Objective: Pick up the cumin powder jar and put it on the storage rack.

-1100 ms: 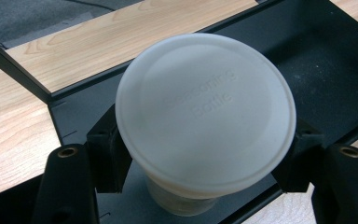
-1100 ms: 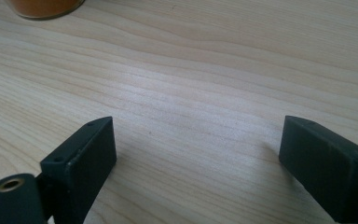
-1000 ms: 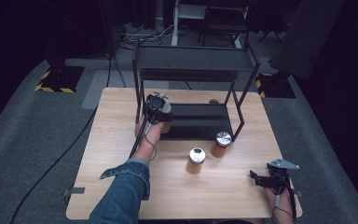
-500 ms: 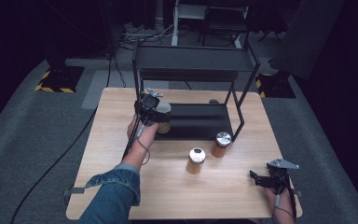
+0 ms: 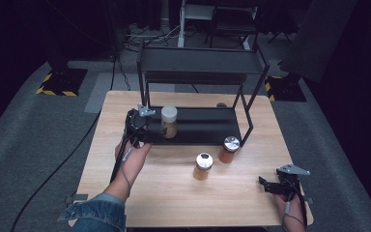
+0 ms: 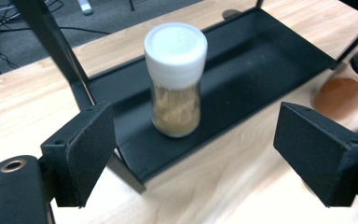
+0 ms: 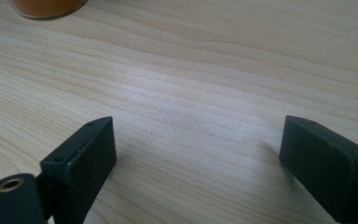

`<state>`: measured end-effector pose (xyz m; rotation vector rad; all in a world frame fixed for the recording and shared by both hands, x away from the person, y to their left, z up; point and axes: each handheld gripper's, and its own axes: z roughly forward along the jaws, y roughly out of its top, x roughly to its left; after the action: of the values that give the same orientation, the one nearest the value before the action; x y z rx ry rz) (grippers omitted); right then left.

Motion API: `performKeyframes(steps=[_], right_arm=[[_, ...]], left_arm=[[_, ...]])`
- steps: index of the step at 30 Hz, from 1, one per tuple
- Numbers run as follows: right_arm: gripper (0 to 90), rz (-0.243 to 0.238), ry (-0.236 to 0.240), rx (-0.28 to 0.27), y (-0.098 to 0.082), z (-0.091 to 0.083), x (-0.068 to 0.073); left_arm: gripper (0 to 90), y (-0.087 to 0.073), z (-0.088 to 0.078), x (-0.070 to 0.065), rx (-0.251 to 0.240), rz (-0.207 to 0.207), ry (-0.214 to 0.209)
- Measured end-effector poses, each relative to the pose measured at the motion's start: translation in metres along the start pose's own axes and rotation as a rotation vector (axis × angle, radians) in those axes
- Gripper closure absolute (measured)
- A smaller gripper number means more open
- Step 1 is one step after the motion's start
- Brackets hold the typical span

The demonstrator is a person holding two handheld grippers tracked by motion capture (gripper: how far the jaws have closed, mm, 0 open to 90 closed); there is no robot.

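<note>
**White-capped jar on the lower shelf, left gripper spread just before it**

A two-tier black rack (image 5: 198, 72) stands at the far side of the wooden desk (image 5: 174, 193). On its lower shelf (image 6: 261, 60), near the left end, a clear jar with a white cap (image 6: 175, 84) stands upright, filled partway with a tan powder. The left gripper (image 5: 142, 126) sits just in front of that end of the shelf — its jaws are spread wide and grasp nothing. In the left gripper view the jar stands ahead of the left gripper (image 6: 214, 154), beyond the two black pads (image 6: 91, 149), apart from them and a little toward the left-hand one; it is not between them.

Two more jars stand on the bare desk in front of the rack. One with a silver lid and orange contents (image 5: 229, 150) is just beside the rack's front right leg; the other, with amber contents and a perforated top (image 5: 203, 166), stands near it, closer to the person.

The right gripper (image 5: 270, 186) rests low at the near right corner of the desk, well apart from all the jars. Its jaws are also spread wide, with only bare wood grain between them — the base of an orange jar (image 7: 46, 7) peeks in at the top edge of the right gripper view.
</note>
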<state>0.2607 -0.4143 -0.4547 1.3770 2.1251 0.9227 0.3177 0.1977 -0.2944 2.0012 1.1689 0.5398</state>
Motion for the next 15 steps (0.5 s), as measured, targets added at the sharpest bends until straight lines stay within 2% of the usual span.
performKeyframes(steps=[7, 12, 15], right_arm=[[10.6, 0.0, 0.0, 0.0, 0.0, 0.0, 0.0], [10.6, 0.0, 0.0, 0.0, 0.0, 0.0, 0.0], [10.6, 0.0, 0.0, 0.0, 0.0, 0.0, 0.0]], left_arm=[[12.7, -0.032, -0.02, 0.002, -0.002, 0.005, -0.006], [12.9, -0.058, -0.027, 0.005, 0.006, -0.001, 0.005], [13.7, -0.069, -0.031, 0.006, 0.024, 0.014, 0.013]])
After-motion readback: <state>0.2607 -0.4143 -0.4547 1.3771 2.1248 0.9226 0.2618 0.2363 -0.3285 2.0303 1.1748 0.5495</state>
